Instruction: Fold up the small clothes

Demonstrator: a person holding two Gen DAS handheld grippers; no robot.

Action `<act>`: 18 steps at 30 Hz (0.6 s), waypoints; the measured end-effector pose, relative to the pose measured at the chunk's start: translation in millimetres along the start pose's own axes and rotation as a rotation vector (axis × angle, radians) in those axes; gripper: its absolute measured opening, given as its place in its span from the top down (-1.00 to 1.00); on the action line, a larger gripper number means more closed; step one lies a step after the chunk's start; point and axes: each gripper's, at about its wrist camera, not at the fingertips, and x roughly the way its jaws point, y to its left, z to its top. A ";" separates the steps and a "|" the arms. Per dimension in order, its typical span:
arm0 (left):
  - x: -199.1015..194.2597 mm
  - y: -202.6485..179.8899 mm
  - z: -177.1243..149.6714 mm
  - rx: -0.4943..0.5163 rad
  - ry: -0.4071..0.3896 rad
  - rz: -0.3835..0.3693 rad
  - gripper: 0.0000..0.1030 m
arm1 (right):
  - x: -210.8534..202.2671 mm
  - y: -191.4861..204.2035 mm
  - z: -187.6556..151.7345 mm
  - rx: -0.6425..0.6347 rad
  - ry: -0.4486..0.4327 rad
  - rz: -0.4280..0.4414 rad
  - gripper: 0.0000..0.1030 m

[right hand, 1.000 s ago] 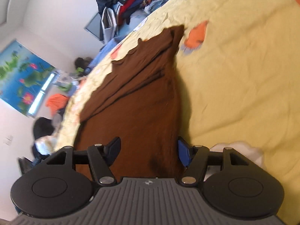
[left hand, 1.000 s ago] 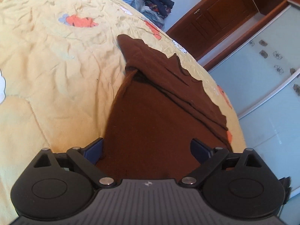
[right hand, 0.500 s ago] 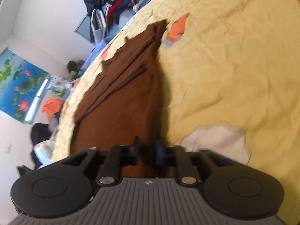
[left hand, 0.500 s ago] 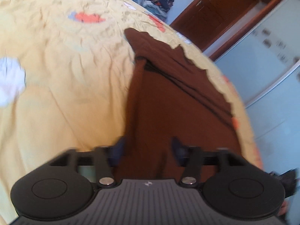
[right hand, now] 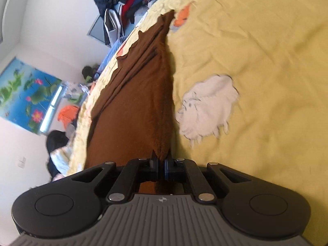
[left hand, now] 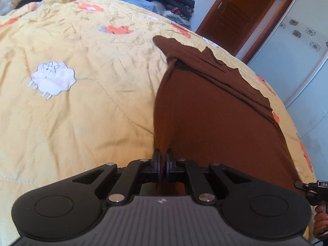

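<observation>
A brown garment (left hand: 215, 110) lies lengthwise on a yellow quilt (left hand: 82, 106), partly folded, with a wavy far edge. My left gripper (left hand: 163, 160) is shut on the garment's near left edge, and the cloth rises in a pinched ridge from its pads. In the right wrist view the same brown garment (right hand: 139, 102) stretches away from me. There my right gripper (right hand: 161, 162) is shut on its near right edge, with the fabric bunched between the pads.
The quilt (right hand: 266, 61) carries a white sheep patch (right hand: 207, 106) and orange patches (left hand: 116, 29). A pile of clothes (right hand: 127, 4) sits past the bed's far end. A wooden door (left hand: 239, 8) and a pale wardrobe panel (left hand: 297, 51) stand to one side.
Both grippers went from wide open over the near hem to shut on the garment's edges, left on the left edge and right on the right edge. Both moved sideways across the quilt.
</observation>
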 end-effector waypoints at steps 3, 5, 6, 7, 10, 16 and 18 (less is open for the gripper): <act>-7.5 4.8 -12.1 -0.103 0.045 -0.094 0.61 | -4.0 9.4 -11.2 -0.012 0.035 0.034 0.36; -15.3 7.4 -27.1 -0.183 0.051 -0.192 -0.09 | -6.5 18.0 -21.4 -0.029 0.057 0.064 -0.19; -18.9 6.1 -33.4 -0.207 0.049 -0.224 -0.30 | -5.8 22.3 -26.9 -0.031 0.072 0.067 -0.22; -21.6 2.9 -38.9 -0.217 0.045 -0.236 -0.36 | -2.9 26.1 -32.1 -0.038 0.091 0.067 -0.22; -25.3 -10.0 -47.6 -0.170 0.021 -0.187 -0.07 | 6.7 39.2 -42.2 -0.088 0.128 0.043 0.12; -37.4 -4.5 -43.9 -0.070 0.059 -0.042 0.86 | -11.5 34.6 -42.6 -0.140 0.125 -0.036 0.78; -41.0 0.9 -46.8 -0.032 0.068 -0.036 0.86 | -25.4 27.3 -45.1 -0.152 0.114 -0.062 0.83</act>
